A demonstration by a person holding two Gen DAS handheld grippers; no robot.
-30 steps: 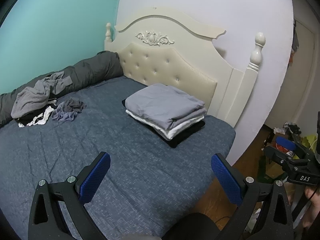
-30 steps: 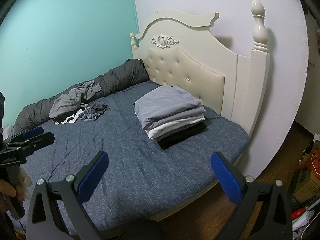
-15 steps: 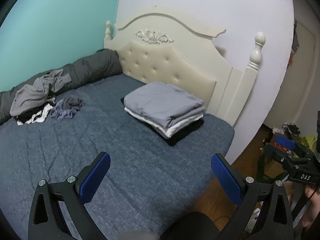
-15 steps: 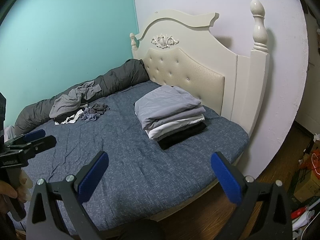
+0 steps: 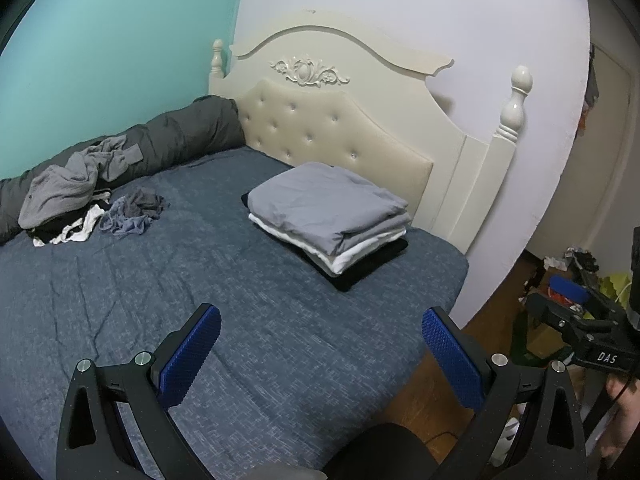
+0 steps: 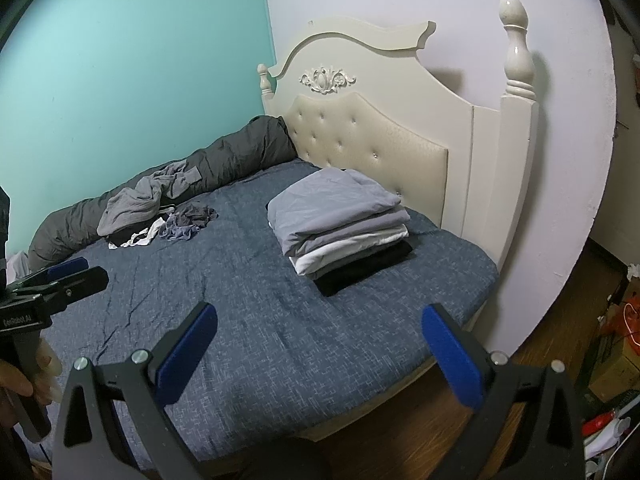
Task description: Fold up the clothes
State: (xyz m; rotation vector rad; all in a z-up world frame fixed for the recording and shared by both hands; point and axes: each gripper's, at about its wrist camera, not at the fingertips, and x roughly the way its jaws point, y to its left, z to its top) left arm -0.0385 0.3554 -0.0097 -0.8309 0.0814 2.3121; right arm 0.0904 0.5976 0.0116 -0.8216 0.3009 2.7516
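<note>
A bed with a dark blue cover (image 5: 248, 344) fills the room's corner, its cream tufted headboard (image 5: 340, 128) against the white wall. I place everything else by that headboard.

Just in front of the headboard, toward its right post, sits a neat stack of folded clothes (image 5: 332, 216): grey on top, white beneath, black at the bottom. Well away from the headboard, along the teal wall where a rolled dark grey duvet (image 5: 176, 136) lies, is the pile of unfolded clothes (image 5: 76, 196): a crumpled grey garment on top, black and white pieces under it, and a thin bluish-grey bundle (image 5: 134, 210) just beside it.

Both tools hang above the foot end of the bed, far from the headboard, each held in a person's hand. The left gripper (image 5: 320, 356) has its blue-padded jaws spread wide with nothing between them. The right gripper (image 6: 320, 352) is likewise spread wide and empty.

The crumpled clothes look light, soft and limp; I judge they will sag and bunch when lifted, not slip. The grey top garment seems the natural next pick, best pinched at an edge or seam such as a shoulder or hem, one tool at each corner, so it hangs flat for spreading.
</note>
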